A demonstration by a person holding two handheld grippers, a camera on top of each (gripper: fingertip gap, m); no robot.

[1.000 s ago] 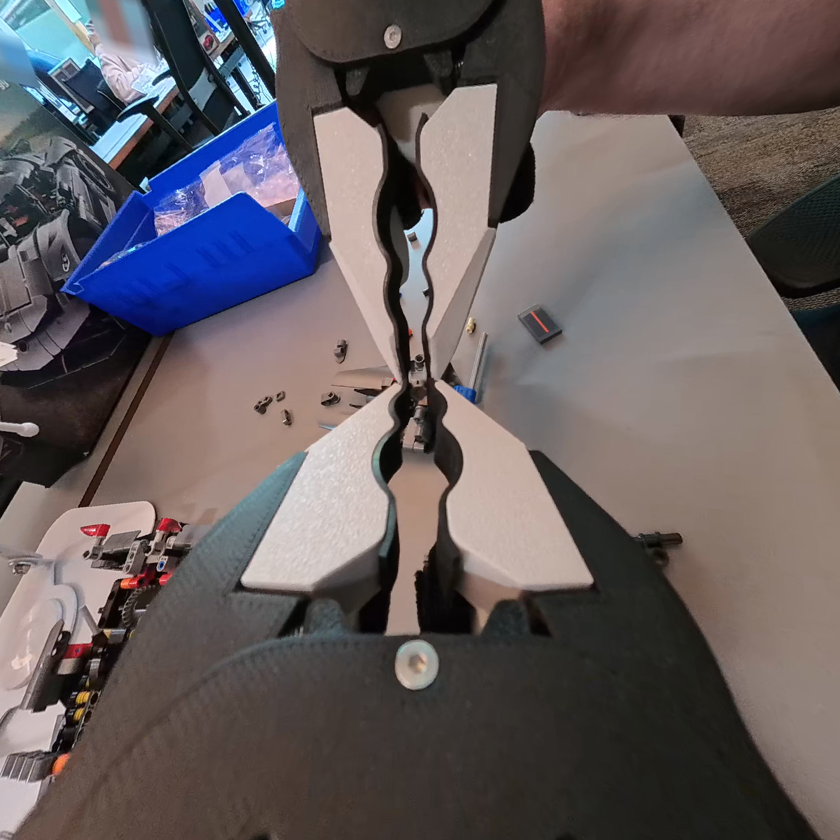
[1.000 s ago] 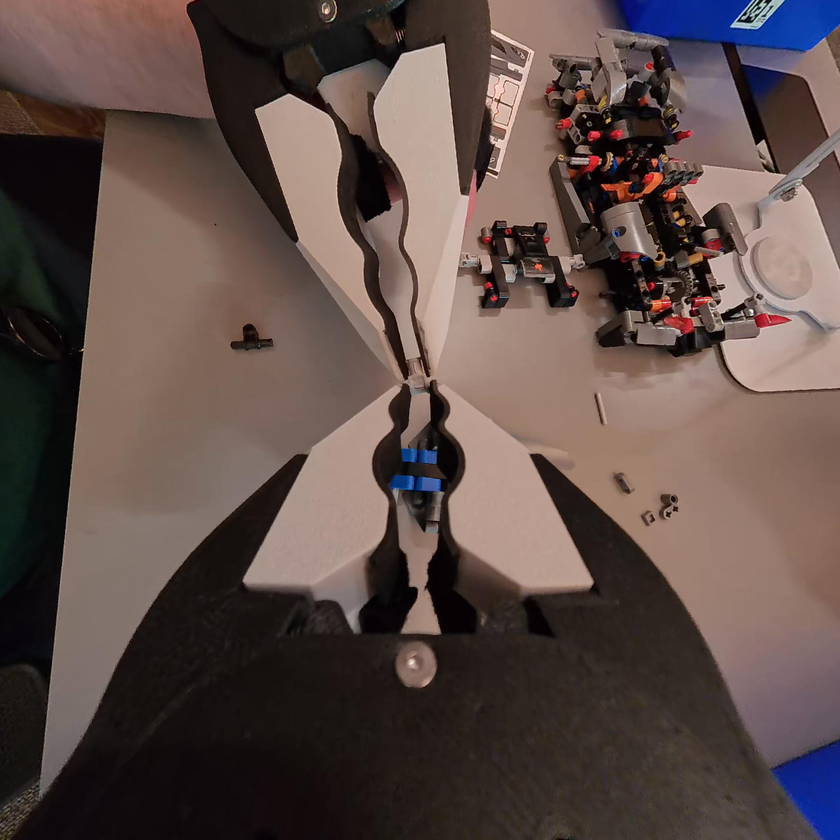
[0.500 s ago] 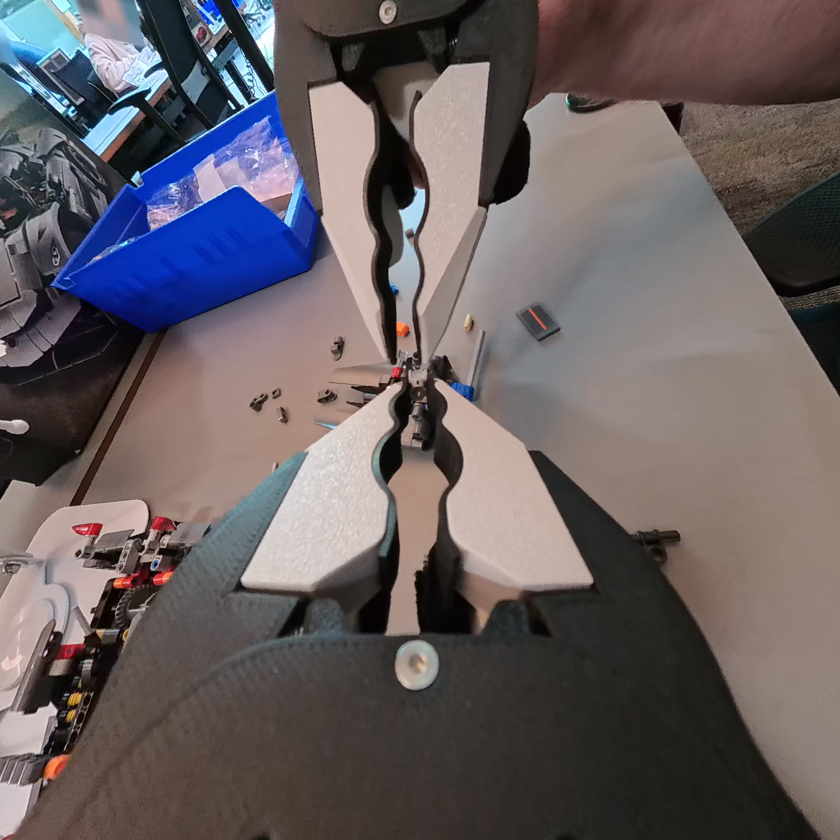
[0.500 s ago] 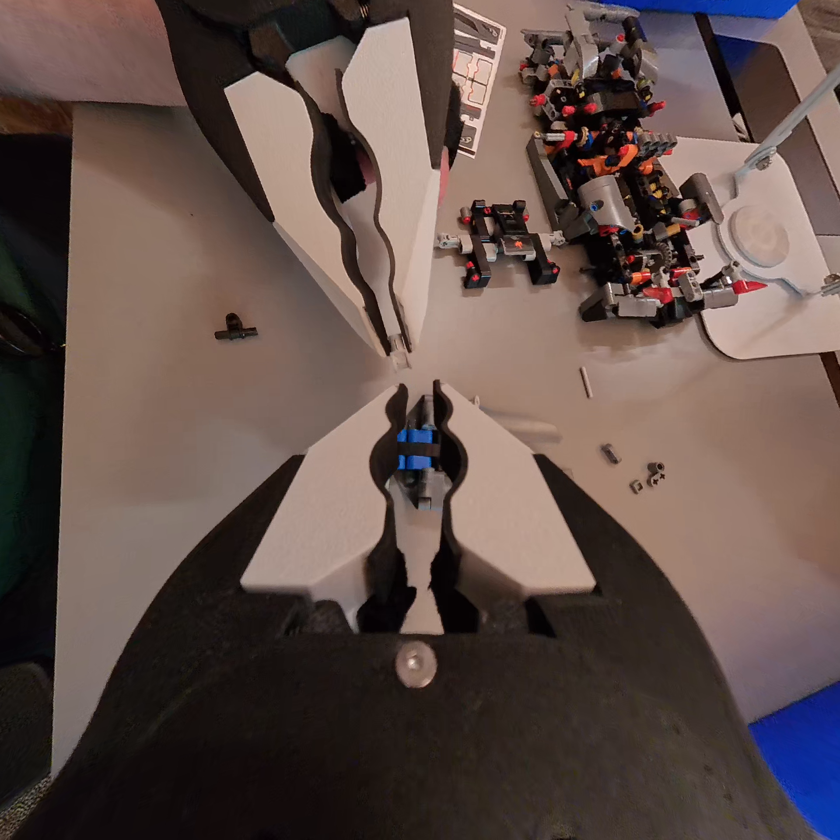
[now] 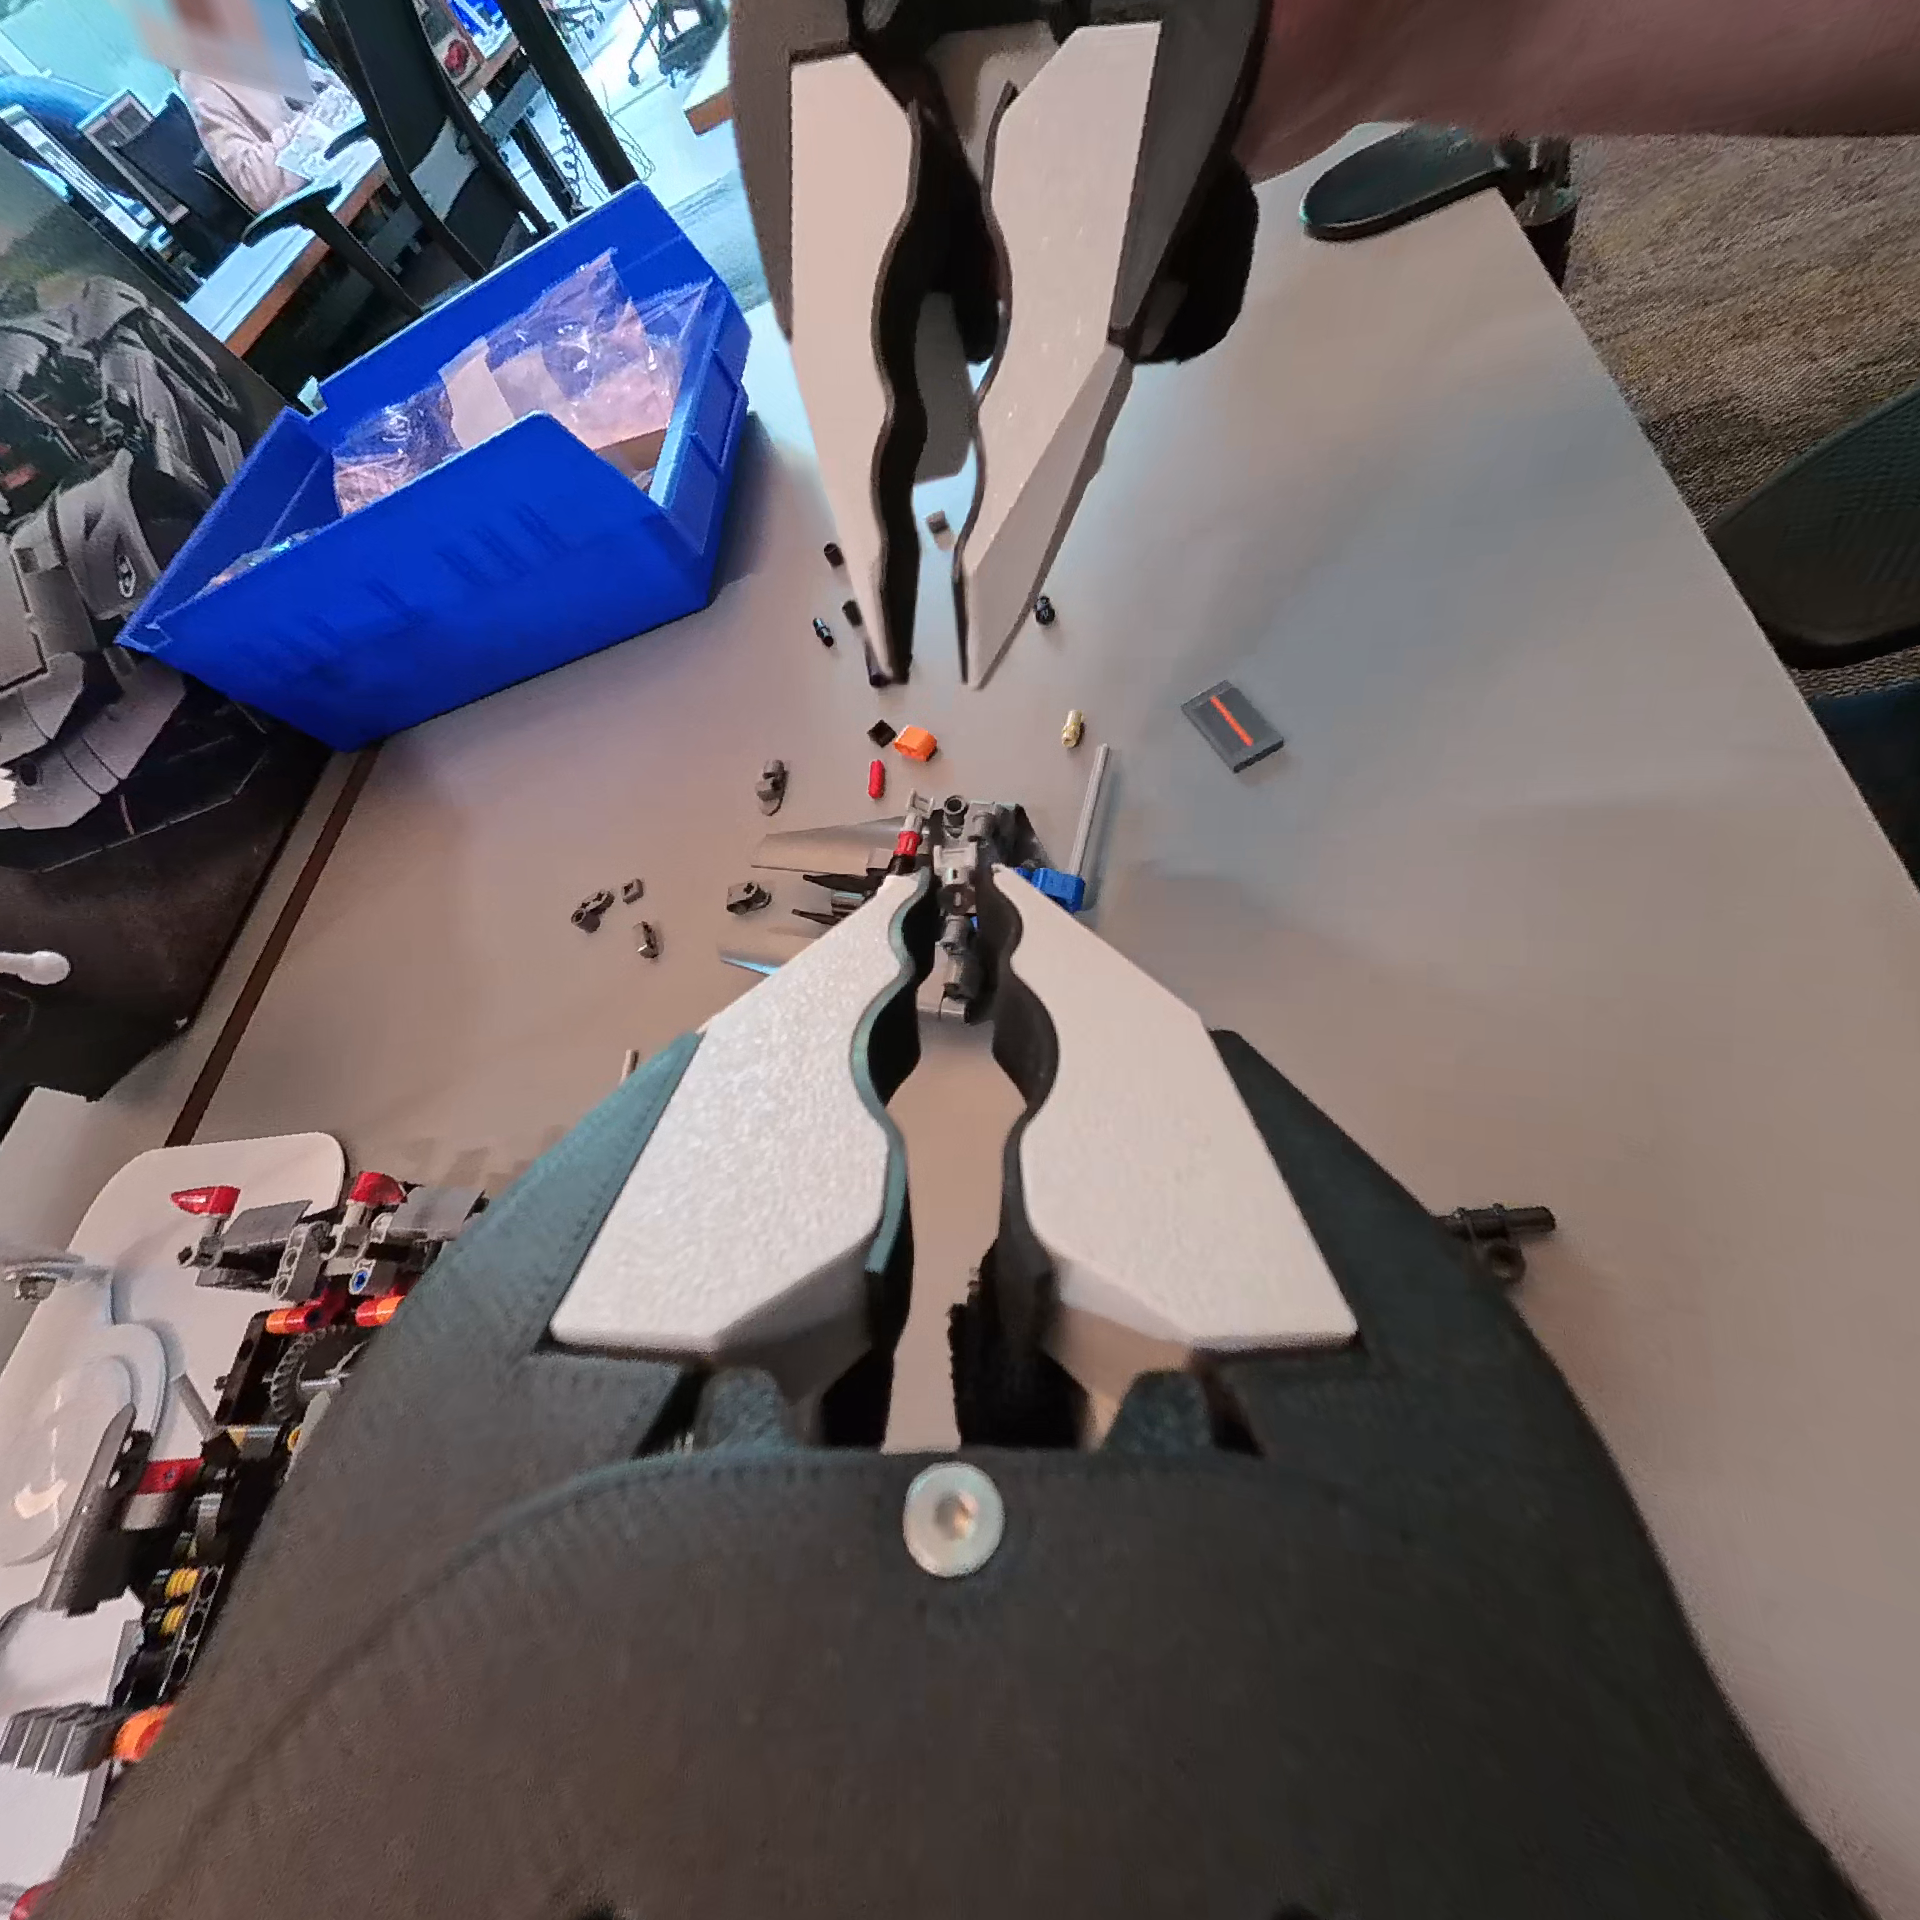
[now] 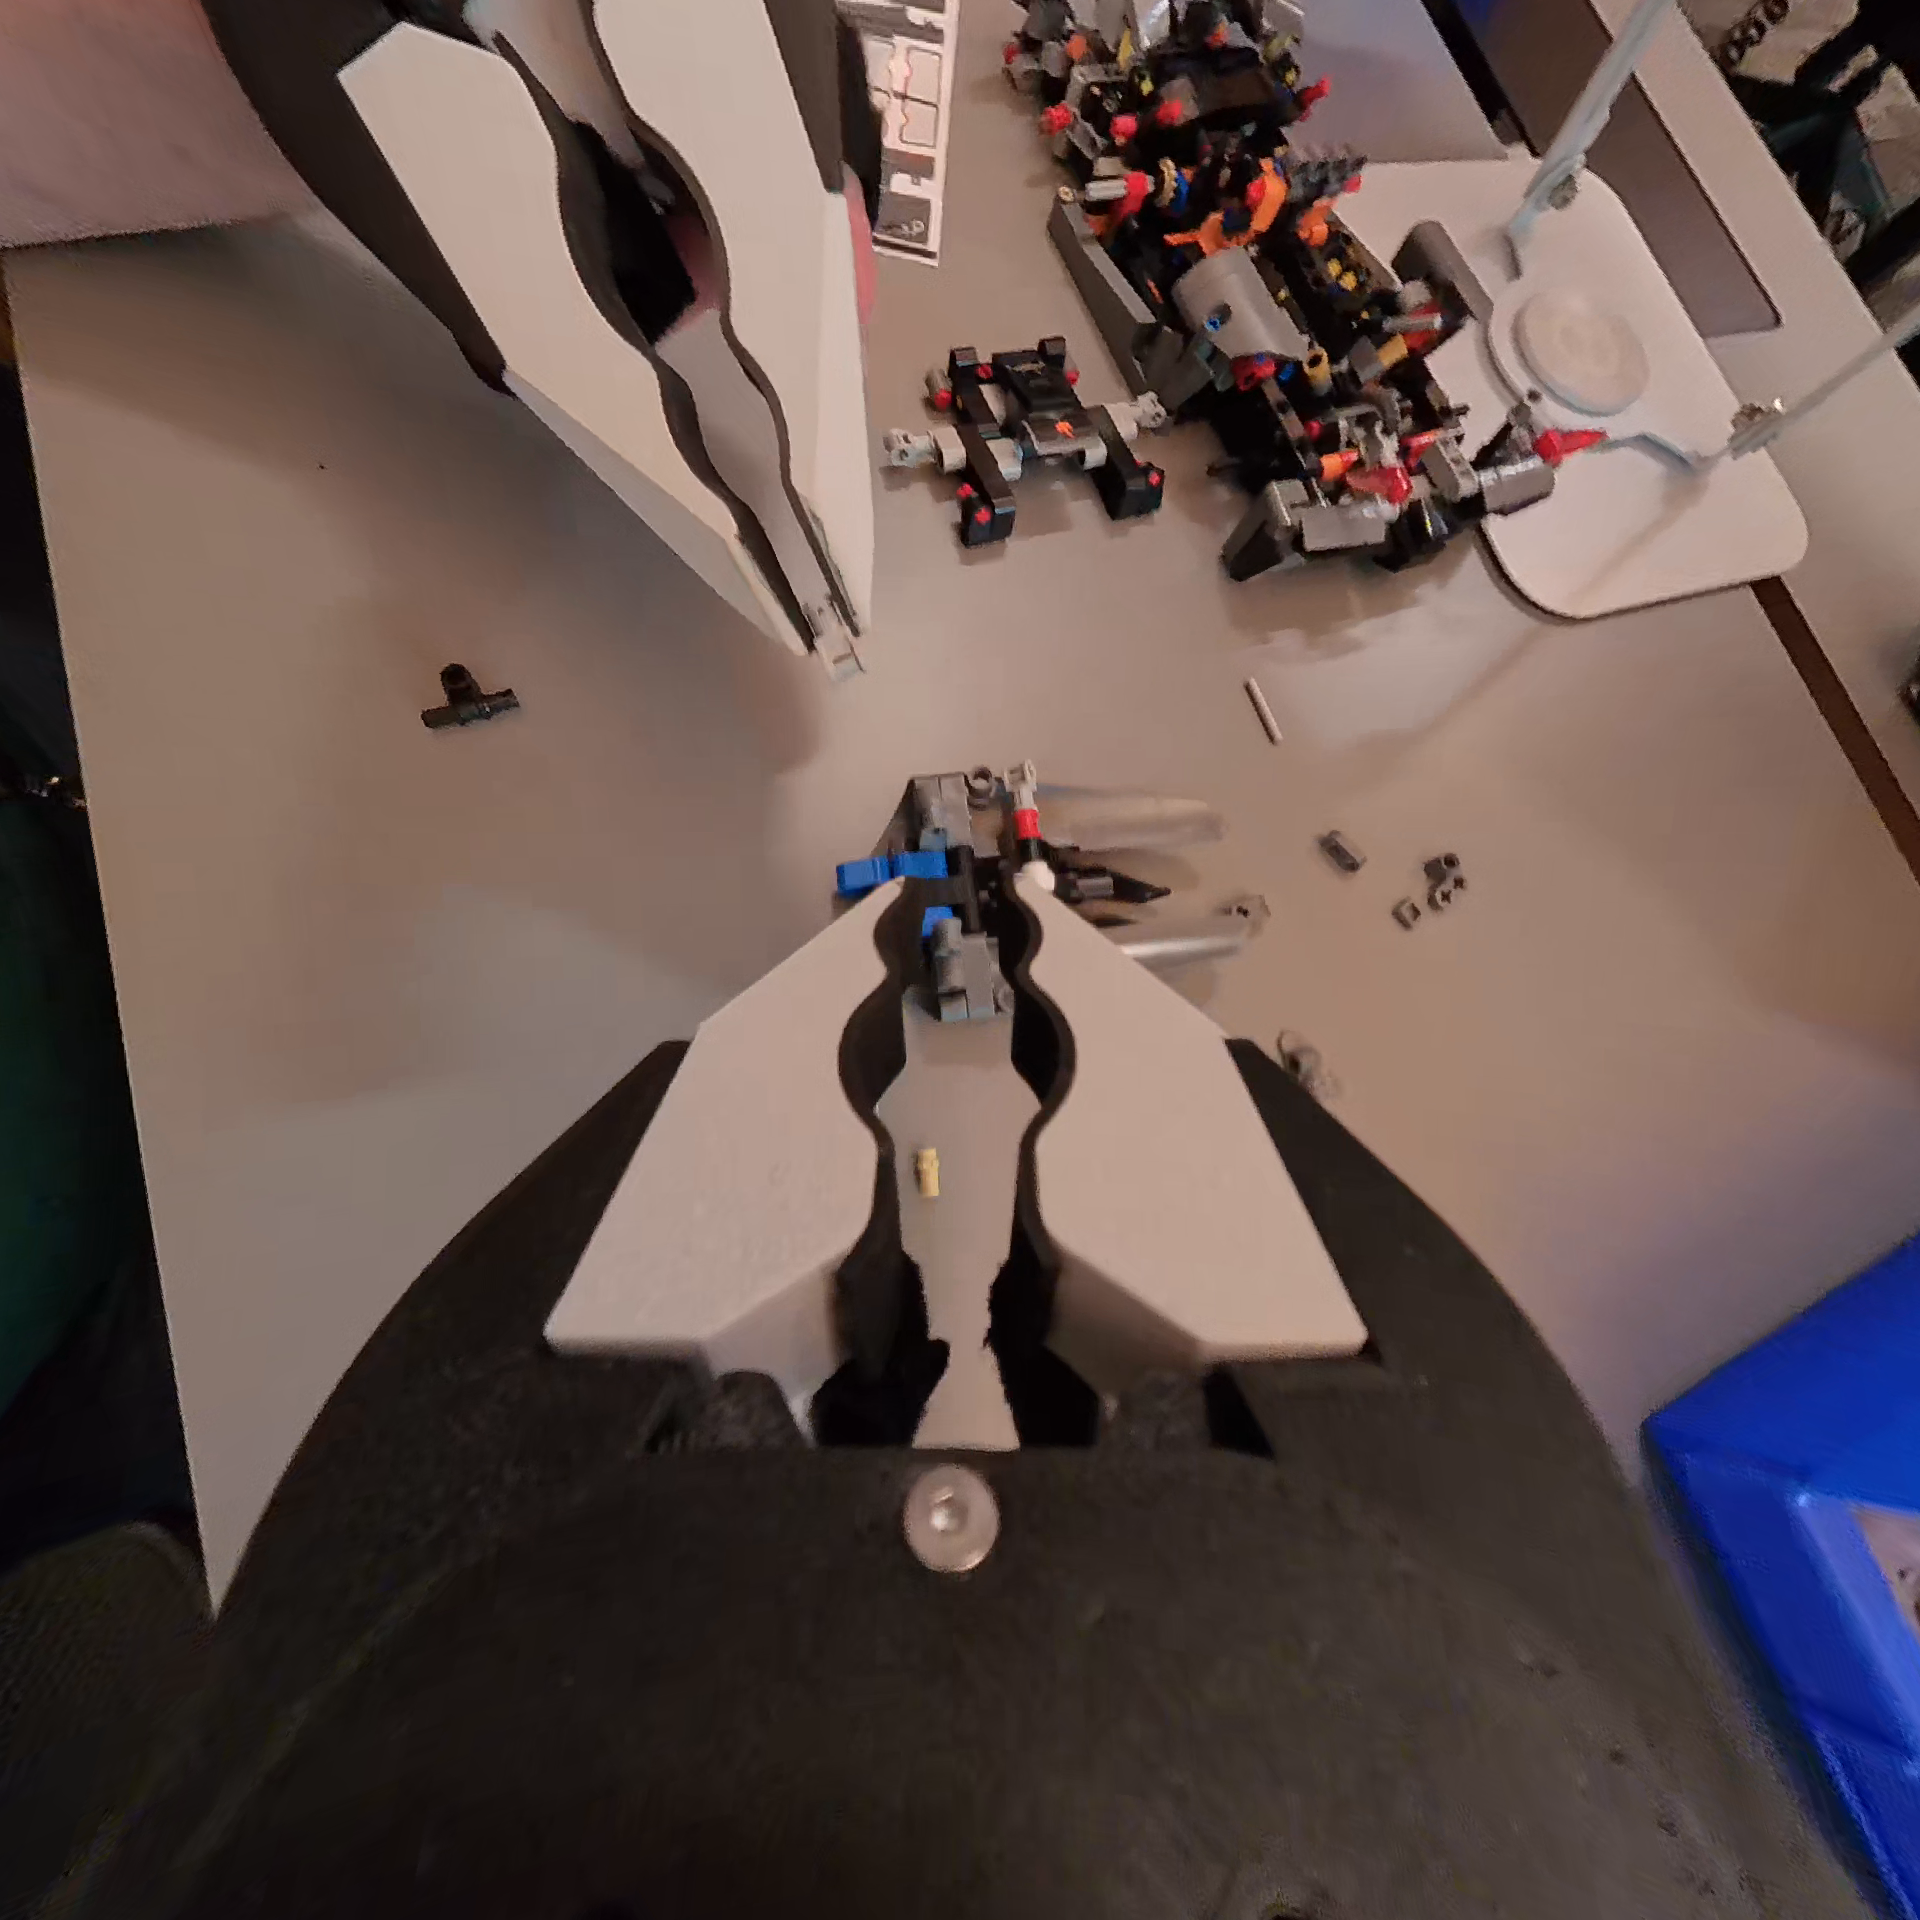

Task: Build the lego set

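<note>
Where parts lie scattered, grey table [image 5: 1455, 935].

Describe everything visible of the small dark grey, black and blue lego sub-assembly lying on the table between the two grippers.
The small lego sub-assembly is a short cluster of dark grey and black plastic beams. A blue pin sticks out of one side, and a red and pale grey rod runs along the other. It lies on the grey table, close by flat grey panels; whether they touch is unclear. The open right gripper and the left gripper both seem clear of it.
</note>
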